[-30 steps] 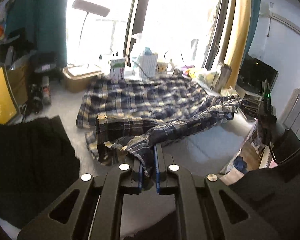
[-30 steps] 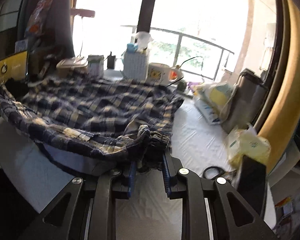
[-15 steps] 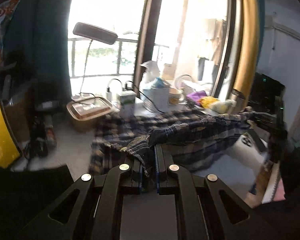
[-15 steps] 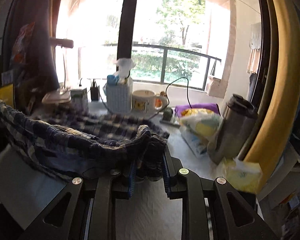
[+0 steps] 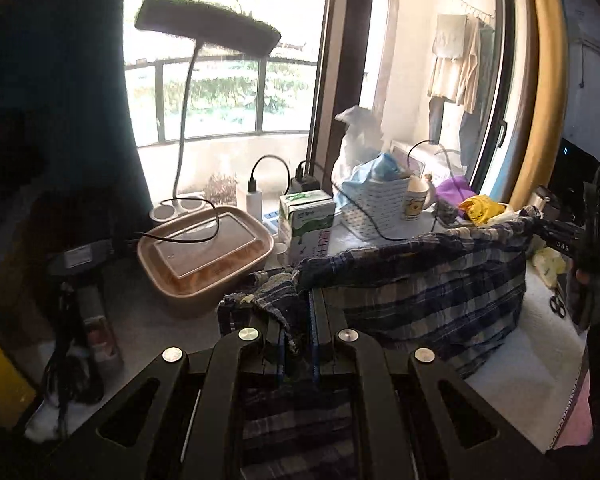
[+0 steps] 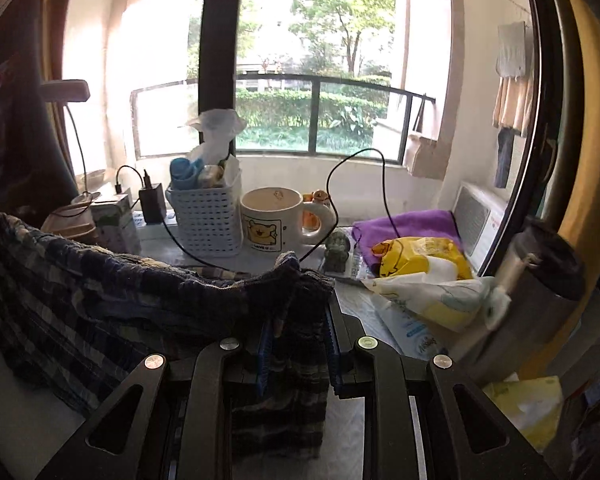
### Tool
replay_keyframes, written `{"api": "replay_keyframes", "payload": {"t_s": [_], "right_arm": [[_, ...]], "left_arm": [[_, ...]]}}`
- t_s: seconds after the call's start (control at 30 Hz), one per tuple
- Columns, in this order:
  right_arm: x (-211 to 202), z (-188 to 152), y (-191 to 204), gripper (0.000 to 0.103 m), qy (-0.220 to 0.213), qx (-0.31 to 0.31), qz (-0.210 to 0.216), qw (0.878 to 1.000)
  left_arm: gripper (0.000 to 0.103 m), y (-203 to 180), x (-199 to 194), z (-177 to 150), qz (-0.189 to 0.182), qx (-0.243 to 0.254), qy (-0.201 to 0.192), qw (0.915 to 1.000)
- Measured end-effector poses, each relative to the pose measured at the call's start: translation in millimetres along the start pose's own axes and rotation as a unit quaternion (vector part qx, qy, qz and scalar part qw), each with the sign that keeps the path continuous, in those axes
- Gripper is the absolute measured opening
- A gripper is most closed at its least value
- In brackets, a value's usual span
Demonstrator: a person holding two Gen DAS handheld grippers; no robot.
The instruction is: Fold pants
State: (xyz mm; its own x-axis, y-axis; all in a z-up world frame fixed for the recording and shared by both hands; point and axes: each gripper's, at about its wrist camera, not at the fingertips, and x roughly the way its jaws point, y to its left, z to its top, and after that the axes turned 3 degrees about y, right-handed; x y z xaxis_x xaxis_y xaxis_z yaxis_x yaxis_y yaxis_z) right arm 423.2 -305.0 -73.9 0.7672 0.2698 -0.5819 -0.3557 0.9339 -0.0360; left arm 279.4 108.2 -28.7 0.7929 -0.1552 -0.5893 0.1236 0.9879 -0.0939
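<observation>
The pants [image 5: 420, 280] hang as a plaid band strung between the two tools, each clamped on one end of the same upper edge. In the left wrist view the left tool [image 5: 298, 344] grips a bunched corner at lower centre, and the cloth runs from there up and to the right, to the right tool [image 5: 548, 228] at the right edge of the frame. In the right wrist view the right tool [image 6: 296, 344] bites a thick wad of plaid at lower centre, and the edge runs off to the left border. So the long axis lies from tool to tool, with the body of the cloth sagging below that line toward the tabletop [image 5: 540, 320]; the lower part seems to rest on it.

Neither hand is nearer; they share the load, so I judge the coming fold turns on carrying this edge evenly over the lower part.

Room is tight beyond. A lidded box [image 5: 204, 252] and a carton [image 5: 306, 220] stand just past the left tool; a white basket [image 6: 208, 220], a mug [image 6: 272, 220] and a trailing cable [image 6: 356, 184] stand beyond the right one. A yellow pack [image 6: 420, 260] and a flask [image 6: 540, 276] crowd the right side. The open white surface lies at the lower right of the left view.
</observation>
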Motion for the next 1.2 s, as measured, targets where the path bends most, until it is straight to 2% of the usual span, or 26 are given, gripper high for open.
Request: {"api": "replay_keyframes", "payload": {"t_s": [0.33,0.47,0.53,0.6,0.63,0.67,0.7,0.77,0.9,1.07,1.2], "right_arm": [[90.7,22.7,-12.4,0.023,0.068,0.009,-0.002,0.998],[120.0,25.6,-13.8,0.023,0.092,-0.001,-0.009,0.996],[132.3,24.0,-13.9,0.023,0.104,-0.002,-0.01,0.994],[142.7,22.3,-14.9,0.023,0.113,-0.002,-0.013,0.994],[148.4,20.7,-16.4,0.023,0.118,-0.003,-0.015,0.993],[153.0,20.1,-17.2,0.023,0.122,-0.003,-0.017,0.992],[158.1,19.1,-18.4,0.025,0.125,-0.004,-0.021,0.992],[162.5,19.0,-17.4,0.03,0.128,-0.007,-0.031,0.991],[159.2,21.4,-19.1,0.054,0.118,-0.007,-0.056,0.991],[134.3,25.2,-16.4,0.062,0.097,-0.004,-0.05,0.994],[112.3,21.5,-4.5,0.068,0.087,-0.013,-0.042,0.995]], "left_arm": [[0.008,21.3,72.7,16.7,-0.015,-0.008,0.046,0.9988],[0.009,22.5,94.3,15.9,-0.005,-0.007,0.063,0.998],[0.016,22.6,103.0,14.0,0.004,-0.005,0.072,0.9974],[0.037,24.4,108.6,11.2,0.014,-0.007,0.075,0.997],[0.042,25.8,109.9,10.5,0.02,-0.006,0.076,0.9969],[0.054,25.1,109.1,9.8,0.035,0.001,0.075,0.9966],[0.061,24.8,106.5,9.5,0.045,0.007,0.07,0.9965],[0.064,29.1,99.6,11.2,0.051,0.001,0.062,0.9968],[0.074,36.7,80.2,9.3,0.074,-0.021,0.051,0.9957],[0.076,36.3,61.7,-19.4,0.062,-0.041,0.084,0.9937],[0.076,33.7,49.5,-50.7,0.054,-0.073,0.121,0.9885]]}}
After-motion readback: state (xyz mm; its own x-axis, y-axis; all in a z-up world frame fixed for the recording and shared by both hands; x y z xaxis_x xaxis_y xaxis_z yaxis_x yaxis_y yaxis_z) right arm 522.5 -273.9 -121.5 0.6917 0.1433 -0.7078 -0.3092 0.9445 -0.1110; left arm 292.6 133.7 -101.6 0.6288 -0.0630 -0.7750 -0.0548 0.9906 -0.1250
